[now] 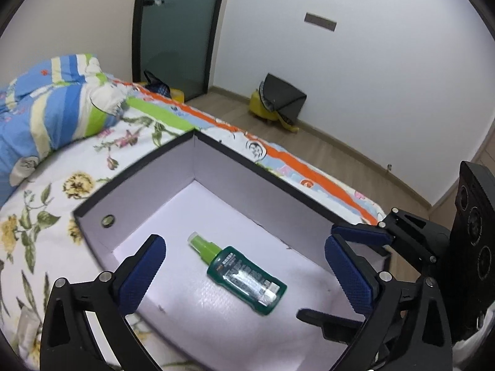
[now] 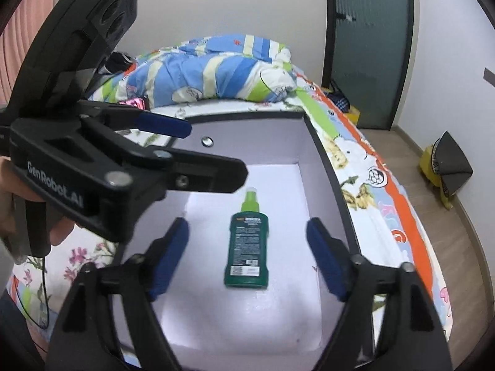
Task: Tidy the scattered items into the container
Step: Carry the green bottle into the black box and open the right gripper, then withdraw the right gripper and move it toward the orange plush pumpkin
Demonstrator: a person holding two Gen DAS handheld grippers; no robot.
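A green spray bottle (image 1: 244,275) (image 2: 247,247) lies flat on the pale floor of an open box with a black rim (image 1: 247,160) (image 2: 334,179); its light green cap points at the far wall. My left gripper (image 1: 245,242) hangs over the box, open, its blue pads (image 1: 142,275) wide on either side of the bottle and clear of it. My right gripper (image 2: 247,225) is also open above the bottle, touching nothing. Each gripper shows in the other's view: the left gripper (image 2: 216,151) at upper left, the right one's fingers (image 1: 362,232) at the right.
The box sits on a bed with a floral sheet (image 1: 46,216). A striped duvet (image 1: 62,105) (image 2: 216,71) is bunched behind it, with a pink packet (image 2: 133,103) beside it. A hand (image 2: 18,210) holds the left gripper. A yellow stool under a dark bag (image 1: 278,102) stands on the wooden floor.
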